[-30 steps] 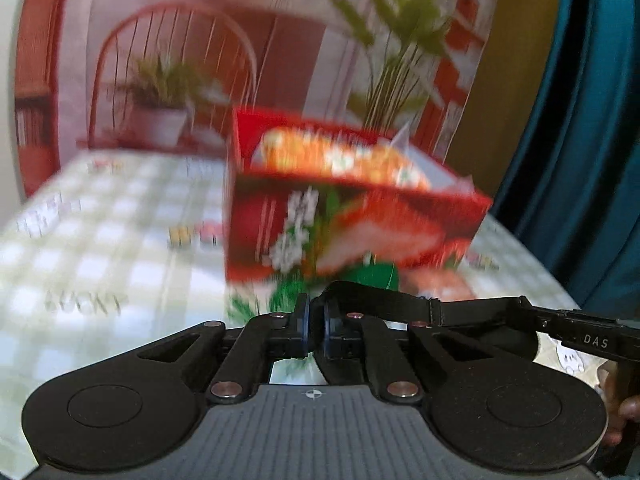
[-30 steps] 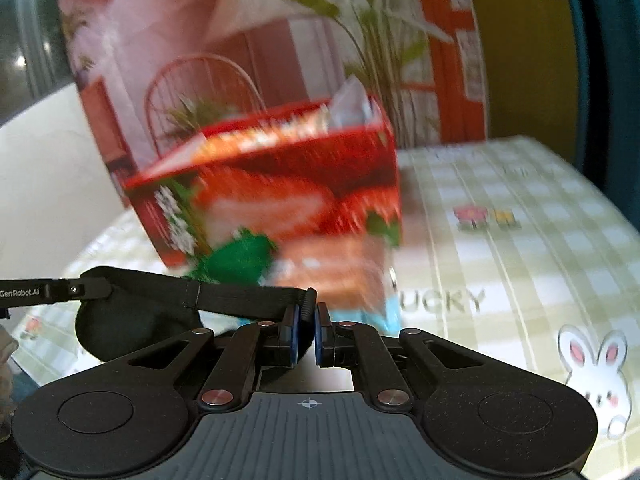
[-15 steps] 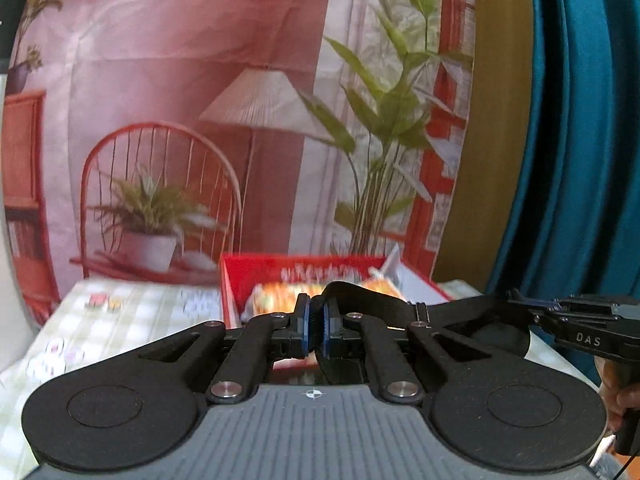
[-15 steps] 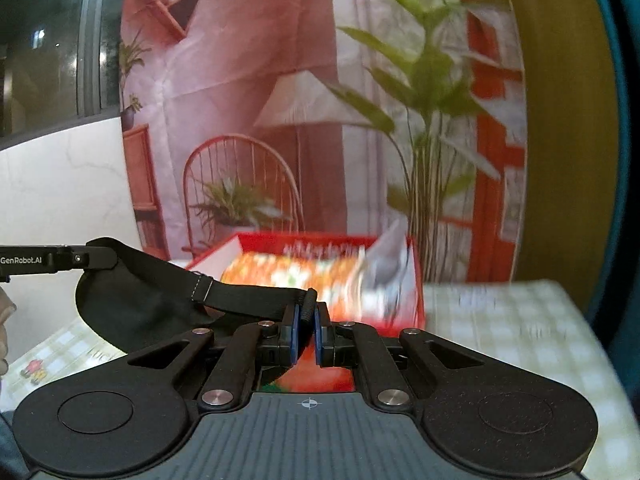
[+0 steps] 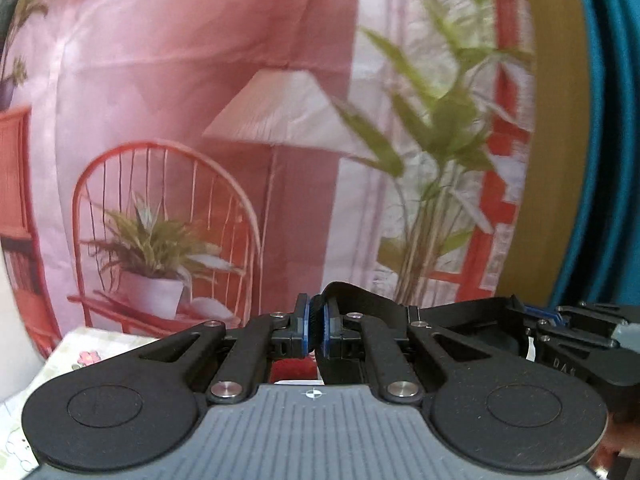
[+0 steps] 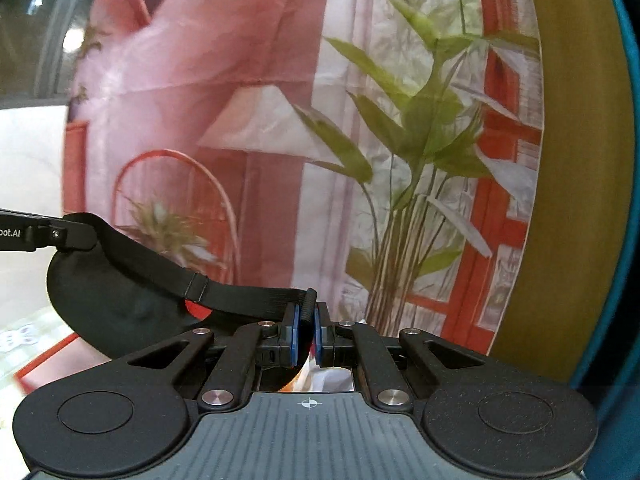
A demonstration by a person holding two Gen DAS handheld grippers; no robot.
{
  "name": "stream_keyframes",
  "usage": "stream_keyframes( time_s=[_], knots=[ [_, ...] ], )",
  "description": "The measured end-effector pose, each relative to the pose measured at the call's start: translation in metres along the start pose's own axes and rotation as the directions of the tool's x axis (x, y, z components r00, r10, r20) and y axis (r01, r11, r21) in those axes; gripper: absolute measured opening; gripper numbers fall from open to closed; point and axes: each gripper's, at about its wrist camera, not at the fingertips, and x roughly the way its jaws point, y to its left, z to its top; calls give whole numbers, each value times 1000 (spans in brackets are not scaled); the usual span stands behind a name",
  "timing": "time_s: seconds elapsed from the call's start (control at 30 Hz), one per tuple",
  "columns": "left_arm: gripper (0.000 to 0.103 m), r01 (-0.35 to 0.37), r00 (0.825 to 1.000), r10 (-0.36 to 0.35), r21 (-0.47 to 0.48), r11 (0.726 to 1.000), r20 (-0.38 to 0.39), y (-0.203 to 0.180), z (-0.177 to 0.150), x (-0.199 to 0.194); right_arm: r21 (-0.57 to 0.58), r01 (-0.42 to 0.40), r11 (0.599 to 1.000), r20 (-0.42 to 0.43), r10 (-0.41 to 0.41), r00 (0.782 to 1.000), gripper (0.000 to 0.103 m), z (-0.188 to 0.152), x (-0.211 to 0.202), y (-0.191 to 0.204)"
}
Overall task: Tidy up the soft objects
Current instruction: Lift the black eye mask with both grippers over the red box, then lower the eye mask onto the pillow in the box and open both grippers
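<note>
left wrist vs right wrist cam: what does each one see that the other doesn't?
Left wrist only: the right gripper end-on at the right edge, and a flower print on the tablecloth.

Right wrist only: the eye mask pad in full, and the red box rim beneath it.

Both: jaws shut on the mask's strap, and the printed backdrop.

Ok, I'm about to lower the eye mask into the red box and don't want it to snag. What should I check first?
1. Left tool gripping the strap of the eye mask: ok, shut on it.
2. Right tool gripping the strap: ok, shut on it.
3. Mask spread between both tools, not bunched: ok.
4. Red box under the mask: ok, its rim shows below.
5. Room inside the box: cannot tell, the tools hide most of it.
6. Strap free of twists: cannot tell.
</note>
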Motion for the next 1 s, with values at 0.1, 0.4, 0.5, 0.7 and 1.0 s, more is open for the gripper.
stream_keyframes(
  time_s=[0.1,0.4,0.5,0.7,1.0],
  knots=[
    [7,-12,999,12,17,1000,-43,4,-2,23,-2,21,1000,-47,-21,999,7,0,25,4],
    [8,11,970,5,64,998,-241,10,-28,69,21,40,999,-240,-34,970,9,-19,69,0],
    [8,15,963,8,83,996,-269,12,-35,73,98,60,993,-286,-29,958,11,-24,75,-7],
    [11,18,960,8,88,996,-281,18,-37,74,91,64,994,-309,-33,951,15,-33,78,-6],
    [98,32,982,-30,7,999,-186,26,-31,40,14,17,1000,-194,-14,981,71,-28,46,5]
  ],
)
